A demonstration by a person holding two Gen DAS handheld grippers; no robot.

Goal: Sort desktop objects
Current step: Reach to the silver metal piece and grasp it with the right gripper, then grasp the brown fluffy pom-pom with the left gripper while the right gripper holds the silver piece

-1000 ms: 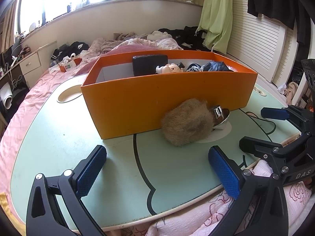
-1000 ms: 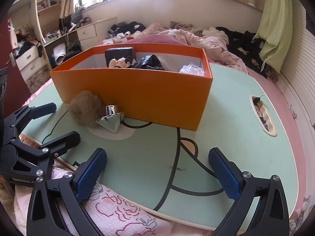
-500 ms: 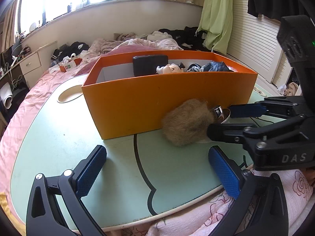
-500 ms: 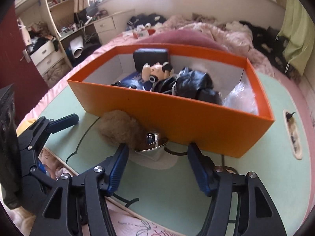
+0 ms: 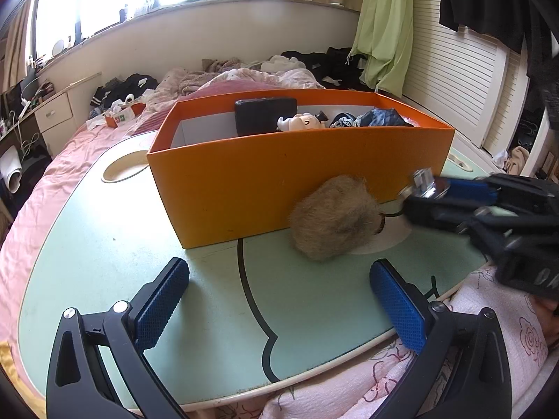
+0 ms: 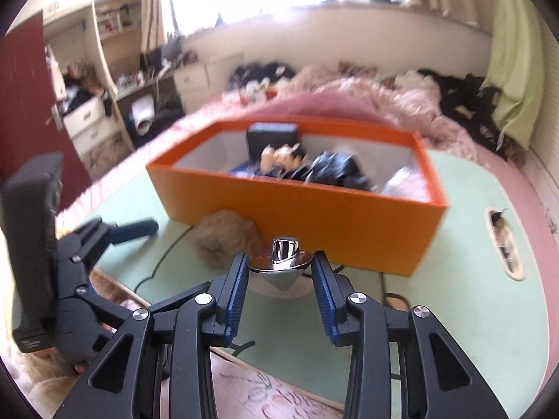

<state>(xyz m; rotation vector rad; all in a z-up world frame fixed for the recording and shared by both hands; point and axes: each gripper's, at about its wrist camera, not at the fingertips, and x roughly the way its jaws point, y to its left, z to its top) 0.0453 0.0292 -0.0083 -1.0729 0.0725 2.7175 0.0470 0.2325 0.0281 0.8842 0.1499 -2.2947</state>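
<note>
While right hand-held gripper (image 6: 281,270) clamps silver cone (image 6: 283,262) | green table (image 5: 104,244) | left hand-held gripper (image 5: 279,296) open

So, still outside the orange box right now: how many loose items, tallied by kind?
Furry brown pompom, on the table against the box front: 1
Shiny metal cone-shaped piece, clamped in the right gripper: 1
Total: 2

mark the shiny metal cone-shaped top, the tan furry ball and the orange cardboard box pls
shiny metal cone-shaped top (image 6: 281,272), right wrist view, cone body between the pads
tan furry ball (image 5: 335,221), left wrist view, middle of the fur
orange cardboard box (image 5: 265,181), left wrist view, near outer wall
</note>
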